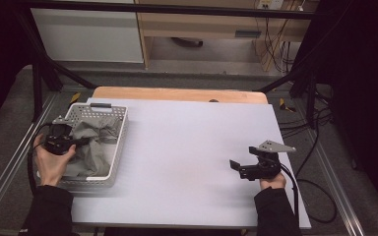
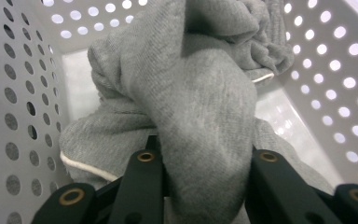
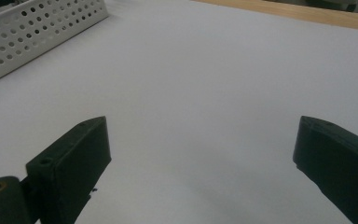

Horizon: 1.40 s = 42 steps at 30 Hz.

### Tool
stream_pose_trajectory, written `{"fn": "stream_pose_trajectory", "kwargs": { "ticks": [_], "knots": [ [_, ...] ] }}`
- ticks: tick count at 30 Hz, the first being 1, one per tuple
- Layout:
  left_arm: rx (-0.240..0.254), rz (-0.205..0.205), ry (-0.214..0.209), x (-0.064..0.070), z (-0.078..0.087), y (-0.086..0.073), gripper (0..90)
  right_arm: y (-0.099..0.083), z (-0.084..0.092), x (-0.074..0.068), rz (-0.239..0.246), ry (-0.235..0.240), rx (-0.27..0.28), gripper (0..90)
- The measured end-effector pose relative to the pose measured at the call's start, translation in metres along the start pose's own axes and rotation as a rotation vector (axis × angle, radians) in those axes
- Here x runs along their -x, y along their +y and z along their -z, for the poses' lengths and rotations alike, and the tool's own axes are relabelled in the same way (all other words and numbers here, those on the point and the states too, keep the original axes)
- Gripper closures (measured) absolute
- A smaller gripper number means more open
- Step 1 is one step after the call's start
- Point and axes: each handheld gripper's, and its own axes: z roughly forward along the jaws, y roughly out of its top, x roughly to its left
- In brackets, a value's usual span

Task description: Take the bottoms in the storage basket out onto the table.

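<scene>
A white perforated basket (image 1: pixel 121 140) stands at the table's left and holds crumpled grey cloth (image 1: pixel 91 147). My left gripper (image 1: pixel 80 141) reaches into the basket from its left side. In the left gripper view a thick fold of the grey cloth (image 2: pixel 200 93) bulges up between the two black jaws, which press on it from both sides, so the left gripper (image 2: pixel 204 151) is shut on it. My right gripper (image 1: pixel 241 156) rests low over the white table at the right, and its jaws stand wide apart. In the right gripper view nothing lies between the right gripper (image 3: pixel 200 135) jaws.
A white mat (image 1: pixel 187 147) covers the tabletop, and a wooden strip (image 1: pixel 177 93) shows along its far edge. The basket's wall (image 3: pixel 37 28) appears far left in the right gripper view. Black frame bars and cables run beside the table on the right.
</scene>
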Motion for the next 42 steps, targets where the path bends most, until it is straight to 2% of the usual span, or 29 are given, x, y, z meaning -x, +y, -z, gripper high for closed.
{"fn": "stream_pose_trajectory", "kwargs": {
  "ticks": [9,17,22,23,36,42],
  "knots": [
    [0.013,-0.016,0.009,0.001,0.001,0.000,76.6,0.000,-0.001,0.000,-0.002,0.000,0.002,4.2],
    [0.012,-0.010,0.001,0.000,0.002,0.000,77.5,0.000,-0.001,-0.001,-0.001,0.002,0.001,4.2],
    [0.015,-0.032,-0.004,0.000,0.004,0.001,78.1,0.000,0.000,-0.001,-0.003,0.001,0.004,4.2],
    [0.004,-0.025,-0.011,0.000,0.005,0.001,78.4,0.000,0.000,-0.001,-0.004,0.002,0.004,4.2],
    [0.024,-0.011,-0.025,-0.001,0.010,0.001,79.0,0.000,0.000,0.000,0.000,0.001,0.005,4.2],
    [0.037,-0.023,0.001,0.002,0.014,0.001,79.1,0.000,0.000,0.000,-0.001,0.001,0.006,4.2]
  ]
}}
